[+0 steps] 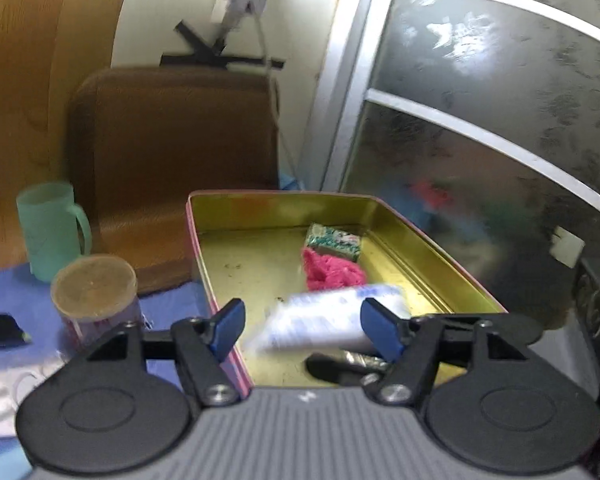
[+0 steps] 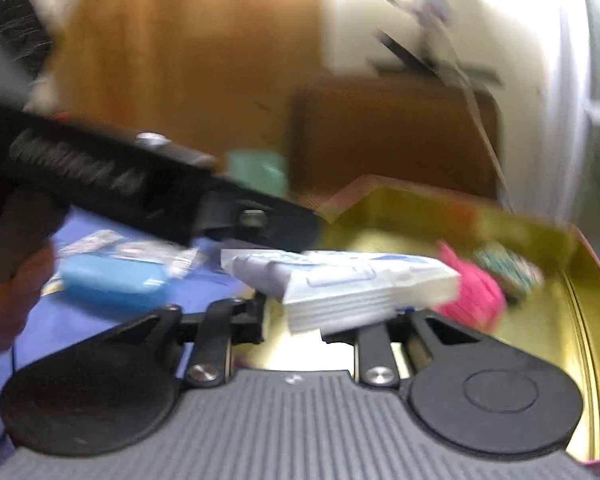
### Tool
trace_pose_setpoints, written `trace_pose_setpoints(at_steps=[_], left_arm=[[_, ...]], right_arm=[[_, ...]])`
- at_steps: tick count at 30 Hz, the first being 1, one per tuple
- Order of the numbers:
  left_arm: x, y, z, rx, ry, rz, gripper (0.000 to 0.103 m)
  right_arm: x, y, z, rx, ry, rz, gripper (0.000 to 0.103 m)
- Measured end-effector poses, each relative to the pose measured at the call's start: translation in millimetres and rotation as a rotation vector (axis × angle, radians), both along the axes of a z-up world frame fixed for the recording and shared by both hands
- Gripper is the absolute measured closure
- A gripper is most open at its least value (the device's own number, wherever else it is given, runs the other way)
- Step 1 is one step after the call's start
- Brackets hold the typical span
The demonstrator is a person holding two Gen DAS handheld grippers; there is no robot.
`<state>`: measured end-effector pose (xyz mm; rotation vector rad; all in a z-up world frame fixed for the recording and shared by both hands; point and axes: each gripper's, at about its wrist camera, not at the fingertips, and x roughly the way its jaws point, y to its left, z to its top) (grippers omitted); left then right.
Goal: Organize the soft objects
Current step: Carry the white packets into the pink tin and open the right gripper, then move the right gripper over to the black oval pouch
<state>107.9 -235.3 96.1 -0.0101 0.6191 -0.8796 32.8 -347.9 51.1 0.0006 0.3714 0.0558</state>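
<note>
Two grippers meet over the tin: left gripper wide open, right gripper clamped on the tissue pack, long axis pointing nine-to-three. Pink yarn lies toward one o'clock, mug at ten.

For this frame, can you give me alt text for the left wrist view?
The open left gripper hovers over a gold tin, a blurred white tissue pack between its fingers. Deeper in the tin lie pink fluff and a small green packet.
</note>
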Motion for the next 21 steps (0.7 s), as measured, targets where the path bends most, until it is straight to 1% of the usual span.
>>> trace_pose_setpoints(at_steps=[1,2,4,6,9,13,16,21], left_arm=[[-1.0,1.8,-3.2,-0.016,0.019,-0.007,0.038],[-2.9,5.4,-5.9,-0.023,0.025,-0.016,0.035],[-9.6,10.7,-12.1,-0.003,0.012,-0.006,0.033],[-12.3,17.5,-16.6,0.006,0.018,-0.003,0.033],[-19.4,34.6,-19.9,-0.01,0.036,-0.005,0.033],[-34.3,71.3,-22.8,-0.048,0.033,0.014,0.028],[-41.5,105.8,-30.6,-0.05,0.032,0.065,0.027],[-39.5,179.0,-49.5,-0.032,0.049,0.235,0.027]], right_arm=[[-0.4,-7.8,-1.0,0.019,0.01,-0.015,0.073],[-4.5,-13.4,-2.1,0.032,0.01,-0.017,0.07],[-20.9,-17.6,-6.9,0.039,-0.011,-0.017,0.065],[-36.5,-16.1,-13.1,0.025,-0.036,-0.024,0.065],[-51.2,-7.7,-20.3,0.015,-0.077,-0.04,0.065],[-55.8,-2.2,-15.5,0.047,-0.135,-0.038,0.065],[-54.0,5.7,-9.9,0.056,-0.168,0.006,0.065],[-37.9,35.1,-6.5,0.045,-0.157,0.116,0.065]])
